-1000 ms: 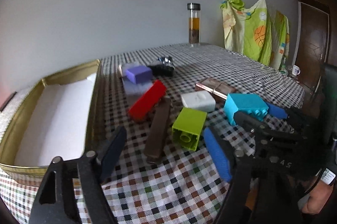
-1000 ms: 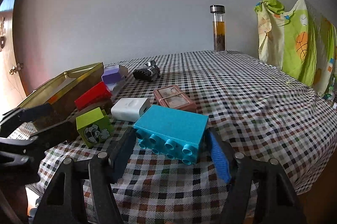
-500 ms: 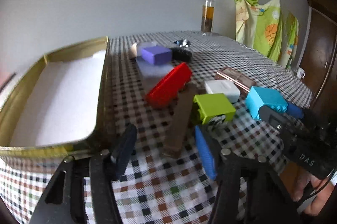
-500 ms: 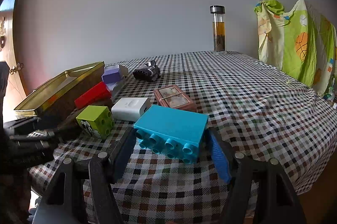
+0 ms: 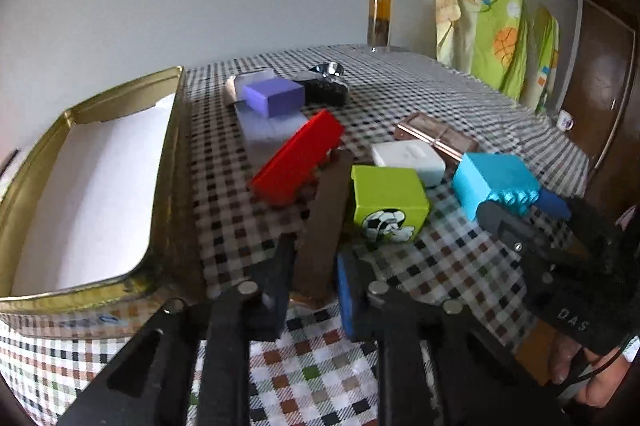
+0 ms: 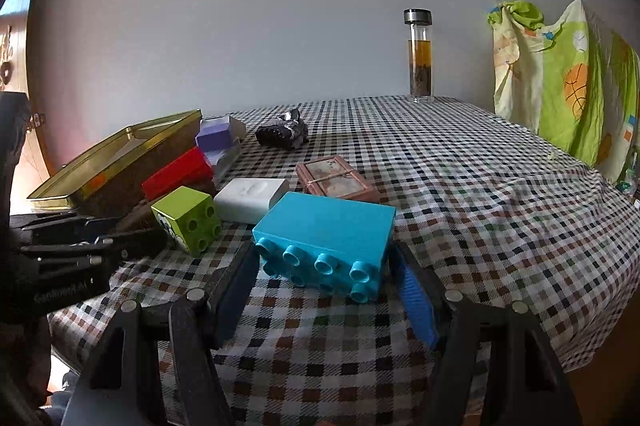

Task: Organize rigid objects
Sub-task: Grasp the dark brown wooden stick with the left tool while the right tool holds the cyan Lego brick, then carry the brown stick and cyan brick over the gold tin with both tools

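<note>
My left gripper has closed around the near end of a long brown block that lies on the checked tablecloth. A red block and a green block with a football picture lie on either side of it. My right gripper holds a large cyan studded brick between its jaws; the brick also shows in the left wrist view. A gold tin with a white lining stands open at the left.
A white box, a pink framed box, purple boxes and a black object lie further back. A glass bottle stands at the far edge. A door and hanging cloth are at the right.
My left gripper has moved forward and closed its jaws onto the brown block's near end. The green block has tipped over. The right gripper has stayed on the cyan brick.
</note>
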A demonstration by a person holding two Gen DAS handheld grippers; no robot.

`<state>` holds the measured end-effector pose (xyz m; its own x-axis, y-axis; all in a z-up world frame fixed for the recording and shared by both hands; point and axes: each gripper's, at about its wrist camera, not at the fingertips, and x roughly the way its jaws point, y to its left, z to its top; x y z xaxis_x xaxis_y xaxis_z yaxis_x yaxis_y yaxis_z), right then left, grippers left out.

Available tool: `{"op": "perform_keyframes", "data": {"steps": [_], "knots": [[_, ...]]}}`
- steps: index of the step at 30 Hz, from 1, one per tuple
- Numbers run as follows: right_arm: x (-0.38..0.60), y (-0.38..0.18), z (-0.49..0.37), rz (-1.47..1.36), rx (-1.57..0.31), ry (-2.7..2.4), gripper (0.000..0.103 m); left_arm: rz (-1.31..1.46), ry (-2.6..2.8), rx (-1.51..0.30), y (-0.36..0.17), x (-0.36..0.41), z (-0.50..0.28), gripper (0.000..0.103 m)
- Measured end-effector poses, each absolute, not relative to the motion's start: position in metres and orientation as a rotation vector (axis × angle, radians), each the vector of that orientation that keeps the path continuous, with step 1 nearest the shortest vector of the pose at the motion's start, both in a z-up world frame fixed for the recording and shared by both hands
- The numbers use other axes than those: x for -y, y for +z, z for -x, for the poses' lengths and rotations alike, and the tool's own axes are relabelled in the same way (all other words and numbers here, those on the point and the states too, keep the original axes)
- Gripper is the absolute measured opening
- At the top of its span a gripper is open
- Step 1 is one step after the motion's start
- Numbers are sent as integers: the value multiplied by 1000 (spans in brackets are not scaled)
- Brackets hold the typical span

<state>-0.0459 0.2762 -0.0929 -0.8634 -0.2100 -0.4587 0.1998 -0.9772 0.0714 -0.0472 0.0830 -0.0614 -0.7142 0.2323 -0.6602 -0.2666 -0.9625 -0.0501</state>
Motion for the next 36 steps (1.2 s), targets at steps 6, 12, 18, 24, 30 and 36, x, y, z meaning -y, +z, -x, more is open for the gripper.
{"op": "perform_keyframes", "data": {"steps": [6,12,18,24,30,36], "knots": [[-275,-90,43,-668,16,-2847,69,958,2700,-46,-61,-76,37,14],[-274,-85,38,-610,13,-2845,69,846,2727,-55,-46,-74,22,13],[-272,-84,34,-579,8,-2838,69,749,2722,-54,-31,-77,11,13],[-273,-81,31,-550,8,-2839,69,681,2737,-28,-20,-75,3,13],[-273,-76,26,-503,-2,-2838,69,613,2762,-56,-9,-77,-7,13],[-273,-67,22,-467,-1,-2823,69,584,2804,-66,2,-72,-11,13]]}}
